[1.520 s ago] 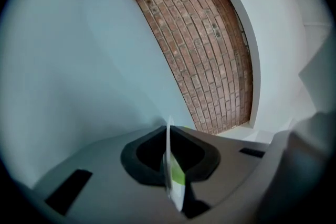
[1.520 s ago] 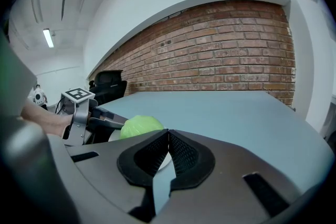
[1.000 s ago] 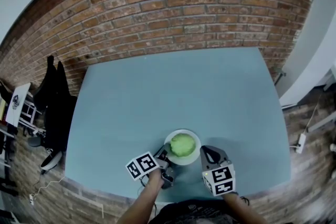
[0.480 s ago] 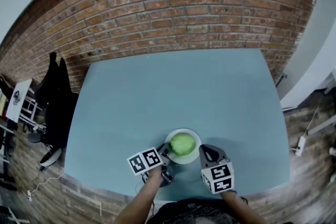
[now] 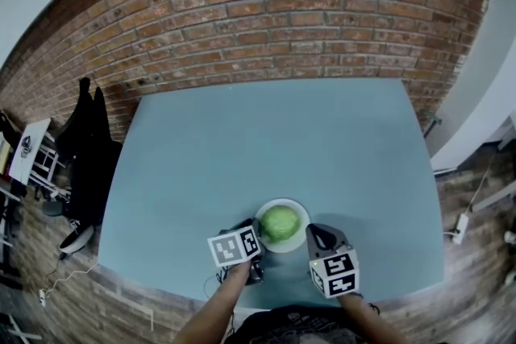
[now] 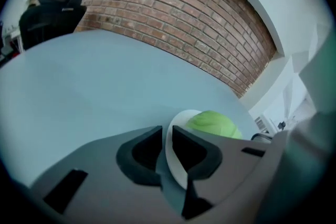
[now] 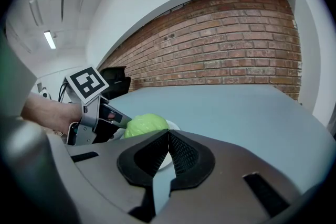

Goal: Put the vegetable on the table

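Observation:
A round green cabbage point(image 5: 280, 222) sits on a small white plate point(image 5: 299, 239) near the front edge of the blue-grey table point(image 5: 266, 149). My left gripper point(image 5: 253, 234) is at the plate's left side. In the left gripper view its jaws are shut on the plate's rim point(image 6: 175, 136), with the cabbage point(image 6: 212, 124) just beyond. My right gripper point(image 5: 318, 236) hovers to the right of the plate, shut with nothing between its jaws. The right gripper view shows the cabbage point(image 7: 146, 125), the plate point(image 7: 171, 125) and the left gripper point(image 7: 113, 119) ahead.
A red brick wall point(image 5: 266, 20) runs behind the table. A black chair with dark clothing point(image 5: 85, 149) stands off the table's left side. The table's right edge drops to a brick floor with a cable and socket strip point(image 5: 461, 223).
My left gripper has slid right and closed in on the plate's rim. The right gripper, cabbage and plate have stayed put.

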The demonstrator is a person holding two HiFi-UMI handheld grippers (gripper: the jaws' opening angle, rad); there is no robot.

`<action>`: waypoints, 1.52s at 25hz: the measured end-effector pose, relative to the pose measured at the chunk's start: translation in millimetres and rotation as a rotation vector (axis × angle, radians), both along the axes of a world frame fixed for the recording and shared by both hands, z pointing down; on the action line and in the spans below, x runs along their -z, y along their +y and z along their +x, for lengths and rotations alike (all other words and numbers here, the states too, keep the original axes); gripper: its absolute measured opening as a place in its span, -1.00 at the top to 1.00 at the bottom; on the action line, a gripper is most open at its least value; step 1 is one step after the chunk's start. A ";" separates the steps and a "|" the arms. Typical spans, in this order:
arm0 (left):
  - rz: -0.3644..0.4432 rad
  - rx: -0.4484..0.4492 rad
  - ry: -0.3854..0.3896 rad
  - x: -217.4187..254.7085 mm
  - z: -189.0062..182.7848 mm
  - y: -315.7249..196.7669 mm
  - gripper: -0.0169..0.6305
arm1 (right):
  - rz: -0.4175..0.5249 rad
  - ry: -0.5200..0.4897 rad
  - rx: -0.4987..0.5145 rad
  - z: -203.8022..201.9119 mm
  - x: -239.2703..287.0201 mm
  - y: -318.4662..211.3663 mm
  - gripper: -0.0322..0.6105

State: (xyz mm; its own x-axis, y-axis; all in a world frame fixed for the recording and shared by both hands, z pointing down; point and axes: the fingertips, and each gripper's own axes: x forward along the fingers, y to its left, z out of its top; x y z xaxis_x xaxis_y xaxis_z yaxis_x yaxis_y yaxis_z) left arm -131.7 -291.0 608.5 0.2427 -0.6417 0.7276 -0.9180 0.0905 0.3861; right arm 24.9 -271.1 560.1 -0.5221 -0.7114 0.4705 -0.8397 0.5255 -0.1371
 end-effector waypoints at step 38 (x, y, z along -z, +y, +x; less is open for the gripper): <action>0.397 -0.295 -0.059 106.1 52.4 84.0 0.95 | 0.024 -0.086 0.085 -55.0 57.5 62.1 0.88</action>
State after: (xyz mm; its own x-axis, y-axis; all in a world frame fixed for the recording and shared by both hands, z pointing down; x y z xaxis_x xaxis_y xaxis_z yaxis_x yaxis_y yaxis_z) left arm -79.3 -207.0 502.4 0.4210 -0.7823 0.4591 -0.9039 -0.3195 0.2846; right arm -30.1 -209.0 502.6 -0.6188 -0.6733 0.4048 -0.7775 0.5984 -0.1933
